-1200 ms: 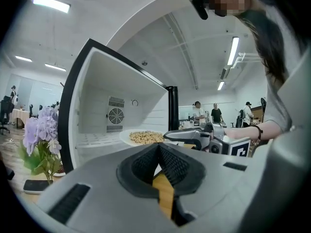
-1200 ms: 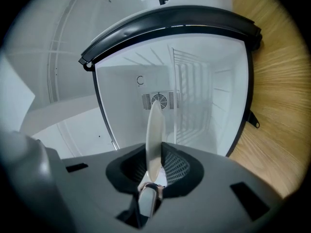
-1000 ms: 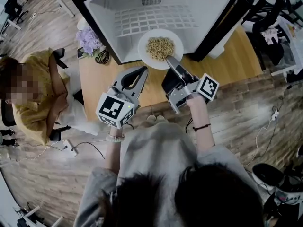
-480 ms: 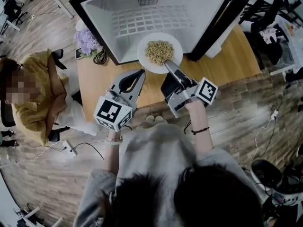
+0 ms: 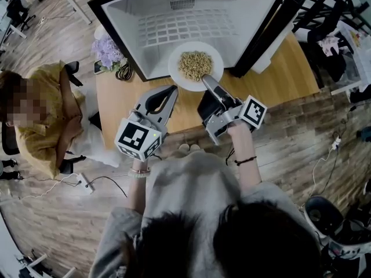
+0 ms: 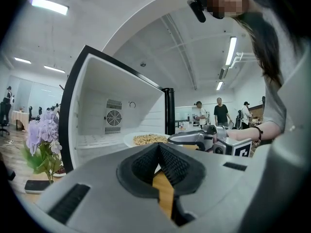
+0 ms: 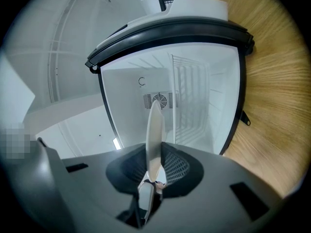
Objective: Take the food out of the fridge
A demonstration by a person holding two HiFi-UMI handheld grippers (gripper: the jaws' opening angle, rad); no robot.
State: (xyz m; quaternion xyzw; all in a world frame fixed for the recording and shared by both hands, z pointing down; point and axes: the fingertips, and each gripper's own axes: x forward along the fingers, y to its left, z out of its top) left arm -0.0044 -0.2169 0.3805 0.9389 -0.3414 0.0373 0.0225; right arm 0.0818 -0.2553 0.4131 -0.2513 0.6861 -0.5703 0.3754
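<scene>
Wood flooring [image 5: 324,132] surrounds the desk [image 5: 290,74] bearing the open fridge [image 5: 133,22]. At its mouth sits the plate [image 5: 177,68] of food [image 5: 195,63], probably stiff, breakable and slippery. The right tool [image 5: 207,80] pinches its near rim, a sensible hold. The left tool [image 5: 168,94] is pressed together, empty.

I am easing the plate [image 5: 173,68], pinched in my right gripper [image 5: 207,80], slightly further out of the fridge [image 5: 128,33].

From your head view, the right tongs [image 5: 207,81] cover the near rim of the plate [image 5: 175,68], so the pinch itself is hidden. Your right gripper view only catches that plate edge-on, food out of sight. Also, the top of the fridge [image 5: 130,28] is cropped by the frame edge.
</scene>
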